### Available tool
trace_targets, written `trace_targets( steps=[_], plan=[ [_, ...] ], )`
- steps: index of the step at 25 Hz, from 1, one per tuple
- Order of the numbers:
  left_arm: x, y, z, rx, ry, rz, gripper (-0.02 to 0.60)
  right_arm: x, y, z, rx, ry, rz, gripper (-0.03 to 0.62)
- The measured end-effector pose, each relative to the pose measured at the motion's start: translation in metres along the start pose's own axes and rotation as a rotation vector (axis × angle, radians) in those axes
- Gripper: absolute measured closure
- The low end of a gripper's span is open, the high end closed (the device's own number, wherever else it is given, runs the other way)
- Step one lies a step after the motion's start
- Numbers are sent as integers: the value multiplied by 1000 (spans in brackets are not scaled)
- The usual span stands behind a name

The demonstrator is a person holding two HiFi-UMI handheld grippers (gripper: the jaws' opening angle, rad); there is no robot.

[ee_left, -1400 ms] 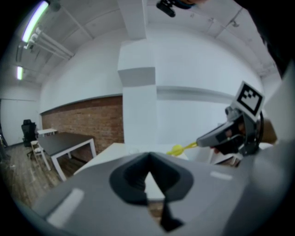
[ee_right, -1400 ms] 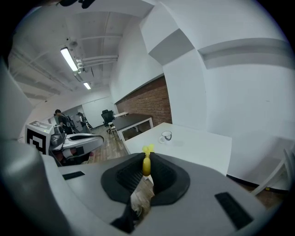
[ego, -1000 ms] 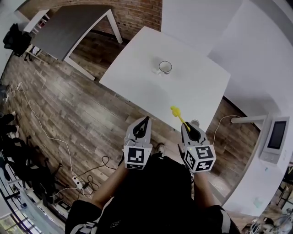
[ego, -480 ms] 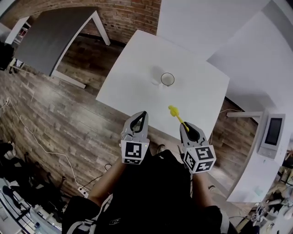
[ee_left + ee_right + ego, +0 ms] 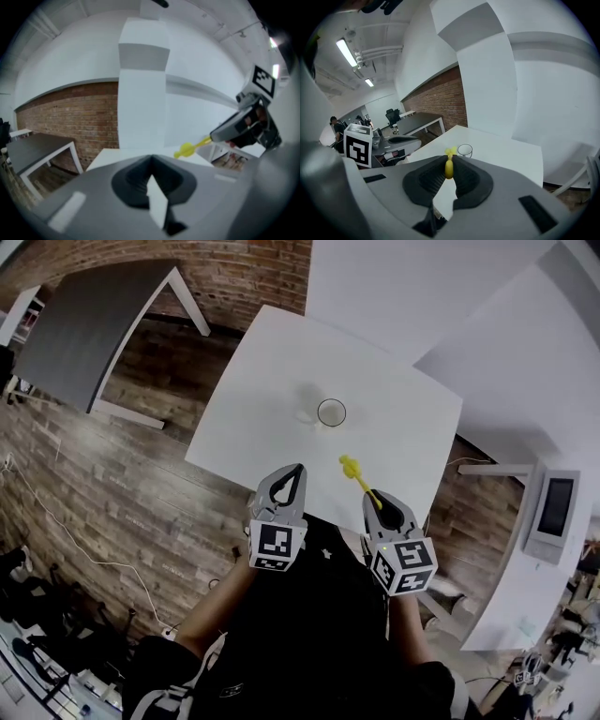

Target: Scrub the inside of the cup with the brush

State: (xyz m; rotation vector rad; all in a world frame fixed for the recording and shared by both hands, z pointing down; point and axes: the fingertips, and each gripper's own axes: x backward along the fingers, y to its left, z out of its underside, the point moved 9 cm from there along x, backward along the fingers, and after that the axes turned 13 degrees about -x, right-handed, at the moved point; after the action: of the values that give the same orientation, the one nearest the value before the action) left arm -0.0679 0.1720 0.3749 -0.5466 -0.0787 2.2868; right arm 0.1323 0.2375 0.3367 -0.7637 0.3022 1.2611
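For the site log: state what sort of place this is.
Most likely an open-plan office: a brick wall, a white table and a grey desk on wood flooring, an office chair farther back.

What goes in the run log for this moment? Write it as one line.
phase: pre-scrub | right gripper: shut on yellow brush | left gripper: shut, empty | cup: upright on white table, untouched

White desk (image 5: 272,371) sits in the middle, on a dark wood plank floor (image 5: 131,474). Off to the upper left is a second table (image 5: 80,324) with a grey top and white legs, up against a red brick wall (image 5: 234,259). A thin white cable (image 5: 58,524) snakes across the floor on the left. A small dark screen (image 5: 545,515) sits far right. There's a big white pillar (image 5: 140,93) past the desk, and strip lights (image 5: 347,52) on the ceiling.
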Motion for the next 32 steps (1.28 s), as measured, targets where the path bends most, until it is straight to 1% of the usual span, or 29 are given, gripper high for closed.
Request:
trace_targets(
  steps=[2,4,6,8,11,13,15,18,19,21,23,24,29,30,32],
  plan=[
    [-10,0,-1,10,21,-2,578,-7,-9,-5,8,12,-12,563],
    [-16,-1,2,26,60,-6,578,-14,-16,-7,2,30,-34,563],
    [-23,-4,10,46,103,0,578,-20,-23,-8,-7,39,-61,563],
    [-38,-5,18,58,126,1,578,-28,-33,-13,1,38,-80,563],
    [-53,1,24,82,154,2,578,-40,-39,-22,8,51,-91,563],
    [-58,5,32,82,190,21,578,-46,-37,-23,-3,63,-91,563],
    [-65,8,40,80,219,48,578,-52,-35,-26,-6,69,-86,563],
    [-82,14,53,95,226,98,578,-65,-35,-32,3,75,-62,563],
    [-89,15,57,93,229,129,578,-69,-36,-33,-2,79,-49,563],
    [-104,13,67,75,249,219,574,-77,-39,-33,-24,94,-21,563],
    [-118,11,79,51,280,295,510,-87,-40,-31,-47,117,3,563],
    [-124,12,84,40,290,317,496,-93,-39,-32,-54,126,11,563],
    [-151,21,96,-10,288,374,474,-117,-36,-40,-66,147,25,563],
    [-156,21,99,-15,292,386,460,-120,-37,-39,-74,153,29,563],
    [-163,19,102,-13,300,411,451,-126,-36,-39,-84,166,36,563]
  ],
)
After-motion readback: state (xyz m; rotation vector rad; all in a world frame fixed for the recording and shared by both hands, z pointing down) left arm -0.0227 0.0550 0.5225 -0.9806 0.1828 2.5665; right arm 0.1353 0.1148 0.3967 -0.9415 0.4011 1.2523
